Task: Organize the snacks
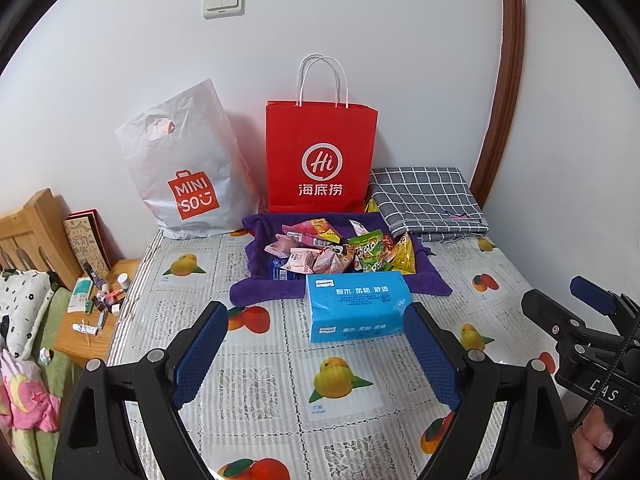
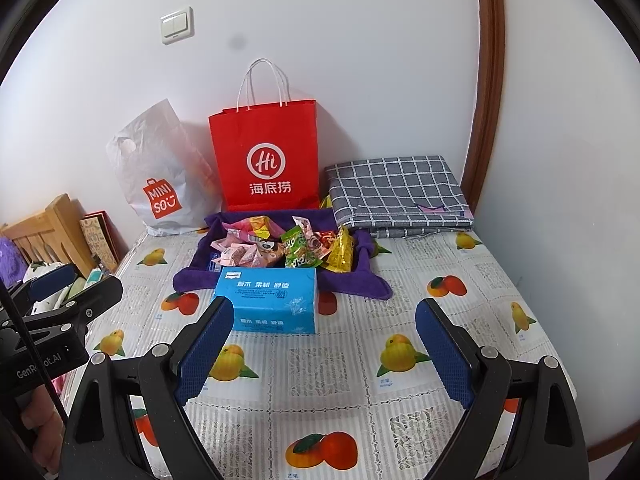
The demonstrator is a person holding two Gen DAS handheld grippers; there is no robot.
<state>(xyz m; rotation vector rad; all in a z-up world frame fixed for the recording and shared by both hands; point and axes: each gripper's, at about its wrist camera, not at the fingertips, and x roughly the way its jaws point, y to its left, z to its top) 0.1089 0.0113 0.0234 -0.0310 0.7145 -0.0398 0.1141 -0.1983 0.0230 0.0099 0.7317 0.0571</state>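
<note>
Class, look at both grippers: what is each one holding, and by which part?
Nothing. The left gripper and right gripper are both open and empty, above the table.

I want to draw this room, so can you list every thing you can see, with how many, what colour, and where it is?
snack packets: a pile, pink, green, yellow, on the purple cloth
purple cloth: one, purple, mid table
tissue pack: one, blue, just in front of the snacks
paper bag: one, red, upright against the wall
plastic bag: one, white with orange logo, left of the red bag
folded cloth: one, grey check, right of the red bag
tablecloth: one, white with fruit prints, covering the table
light switch: one, white, on the wall
left gripper: black with blue pads, open, holding nothing
right gripper: the same, open, holding nothing
</note>
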